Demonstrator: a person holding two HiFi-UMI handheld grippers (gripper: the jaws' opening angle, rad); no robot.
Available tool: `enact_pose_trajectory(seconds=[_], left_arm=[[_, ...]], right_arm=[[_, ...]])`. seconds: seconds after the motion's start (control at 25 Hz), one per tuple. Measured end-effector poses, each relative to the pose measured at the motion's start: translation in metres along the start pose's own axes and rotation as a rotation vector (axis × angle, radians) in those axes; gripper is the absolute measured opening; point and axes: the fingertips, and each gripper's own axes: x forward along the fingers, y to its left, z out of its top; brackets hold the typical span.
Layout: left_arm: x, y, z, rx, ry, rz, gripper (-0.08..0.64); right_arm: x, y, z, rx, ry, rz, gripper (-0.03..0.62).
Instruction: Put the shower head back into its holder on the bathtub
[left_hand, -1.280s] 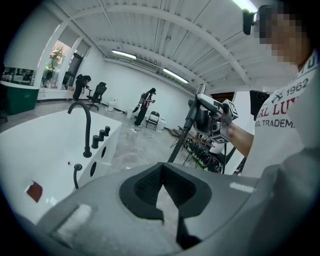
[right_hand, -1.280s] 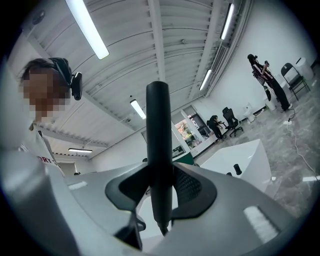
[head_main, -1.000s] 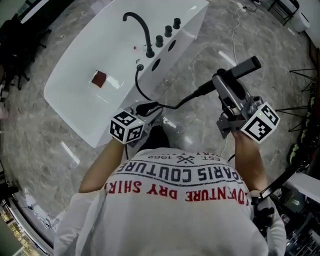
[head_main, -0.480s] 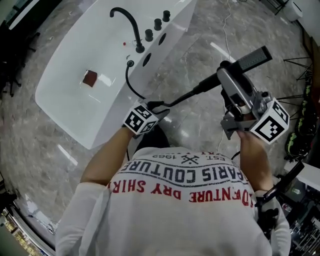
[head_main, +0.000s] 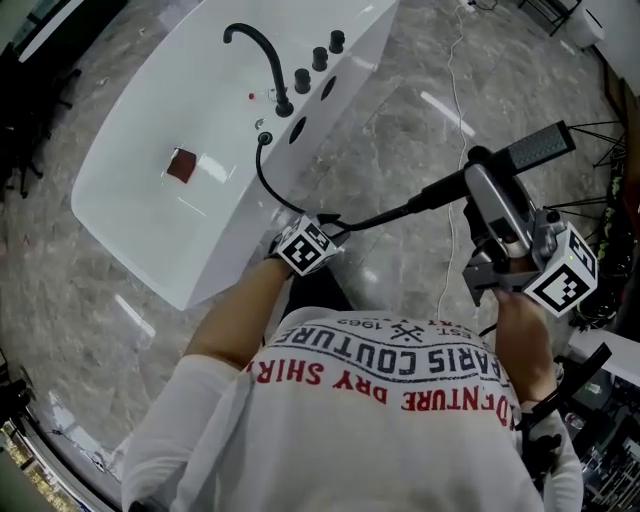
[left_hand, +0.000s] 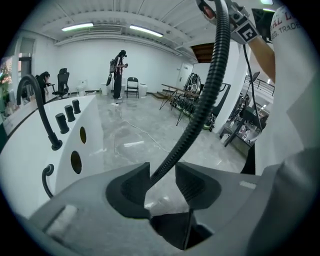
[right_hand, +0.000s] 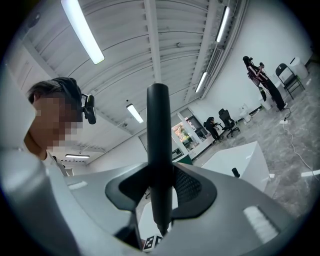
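Your right gripper (right_hand: 160, 185) clamps the stiff, probably light shower head (head_main: 535, 147) by its handle; hold there. Your left gripper (left_hand: 162, 180) gapes around the floppy hose (left_hand: 210, 90).

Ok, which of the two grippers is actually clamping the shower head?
The right gripper: its jaws press on the shower head handle. The left gripper is open, merely straddling the hose.

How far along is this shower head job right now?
Done: the shower head is picked up, clamped in the right gripper. In hand: the open left gripper straddles the hose, not squeezing it. Left: seating the head on the bathtub, which it hasn't reached.
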Motion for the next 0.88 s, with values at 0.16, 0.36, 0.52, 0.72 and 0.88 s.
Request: enact_pose_trajectory(seconds=[0.16,0.36,0.52,0.72,0.88], left_arm=[[0.01,0.017,-0.01,0.054,0.025,0.053,0.166],[0.024,0.022,-0.019,0.057,0.044,0.037,0.149],[0.024,0.022,-0.02,0.034,0.04,0.033,0.096],[0.02,0.017,-0.034,0.038,0.061,0.038,0.066],[0.005,0.015,-0.034,-0.018,0.034,0.039,0.064]], right_arm=[[0.001,-0.002,-0.003,0.018,0.004,-0.01,0.135],[-0.004,-0.009,-0.003,0.015,0.006,-0.047,0.135],[-0.009,-0.014,0.001,0.016,-0.002,-0.055,0.135],[-0.015,-0.024,-0.01,0.042,-0.01,-0.086,0.133],[-0.018,-0.027,-0.008,0.037,-0.02,-0.104,0.133]])
